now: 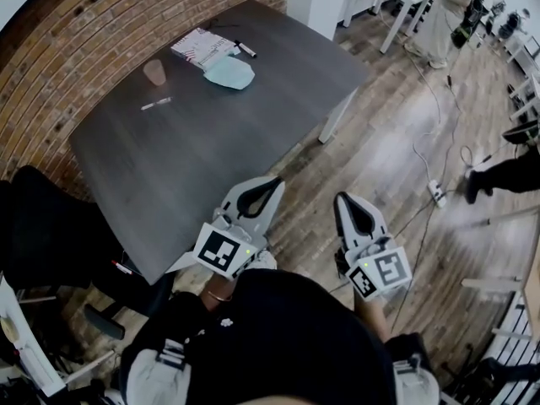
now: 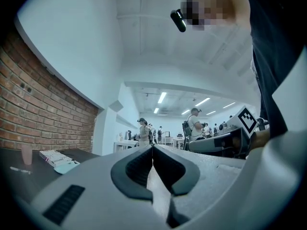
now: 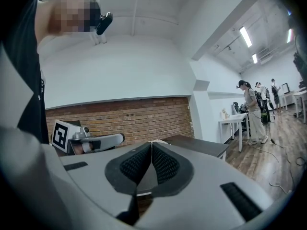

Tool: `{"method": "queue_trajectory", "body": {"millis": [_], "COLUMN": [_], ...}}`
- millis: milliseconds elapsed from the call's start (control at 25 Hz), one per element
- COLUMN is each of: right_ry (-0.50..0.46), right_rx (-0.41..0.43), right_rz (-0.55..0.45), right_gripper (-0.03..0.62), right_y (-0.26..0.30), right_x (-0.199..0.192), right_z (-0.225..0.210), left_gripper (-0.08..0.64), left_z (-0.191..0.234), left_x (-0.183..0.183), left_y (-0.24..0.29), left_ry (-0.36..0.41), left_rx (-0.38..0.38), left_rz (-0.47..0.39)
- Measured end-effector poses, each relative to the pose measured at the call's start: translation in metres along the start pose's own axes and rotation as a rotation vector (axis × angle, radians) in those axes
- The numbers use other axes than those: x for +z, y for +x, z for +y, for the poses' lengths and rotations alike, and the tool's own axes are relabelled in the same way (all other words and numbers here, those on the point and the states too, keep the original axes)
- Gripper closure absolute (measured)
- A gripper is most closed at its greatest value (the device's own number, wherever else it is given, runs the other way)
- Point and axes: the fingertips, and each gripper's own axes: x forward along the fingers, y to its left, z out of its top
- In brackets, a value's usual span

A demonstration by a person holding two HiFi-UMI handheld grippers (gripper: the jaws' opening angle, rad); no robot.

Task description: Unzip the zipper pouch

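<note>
Beside a brick wall [image 1: 51, 66], the dark worktop [image 1: 211, 142] carries the pale blue zipper pouch [image 1: 229, 72] at upper centre, well apart from the left hand-held gripper [image 1: 272, 184] and right hand-held gripper [image 1: 341, 202], both closed tight on nothing at lower centre, apparently because no reach has begun.

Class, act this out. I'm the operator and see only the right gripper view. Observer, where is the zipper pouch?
Observer: The light-blue pouch lies at the table's far end, beside a patterned booklet.
Operator: Anything else near it?
Observer: A pink cup stands to its left in the head view.
Operator: Is the left hand-held gripper holding anything?
Observer: No, it is shut and empty, well short of the pouch.
</note>
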Motion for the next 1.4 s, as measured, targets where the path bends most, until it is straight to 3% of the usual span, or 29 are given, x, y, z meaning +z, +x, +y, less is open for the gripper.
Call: {"method": "queue_trajectory", "body": {"millis": [400, 720, 1000, 1200, 1400], "right_ry": [-0.01, -0.015, -0.02, -0.022, -0.022], "right_rx": [-0.009, 0.034, 0.063, 0.106, 0.187], "right_rz": [0.027, 0.027, 0.049, 0.062, 0.061], "right_gripper": [0.588, 0.588, 0.587, 0.586, 0.586], "right_y": [0.062, 0.132, 0.166, 0.193, 0.239], "right_x": [0.009, 0.008, 0.007, 0.008, 0.01], "right_z": [-0.015, -0.005, 0.0, -0.006, -0.015], "left_gripper": [0.555, 0.555, 0.555, 0.555, 0.555], "left_z": [0.061, 0.13, 0.164, 0.183, 0.218], "left_x": [0.0, 0.001, -0.002, -0.004, -0.008], "left_y": [0.023, 0.02, 0.017, 0.015, 0.013], "left_ry": [-0.028, -0.017, -0.028, -0.036, -0.039], "left_rx": [0.002, 0.044, 0.083, 0.139, 0.25], "left_rz": [-0.013, -0.02, -0.019, -0.017, -0.009]}}
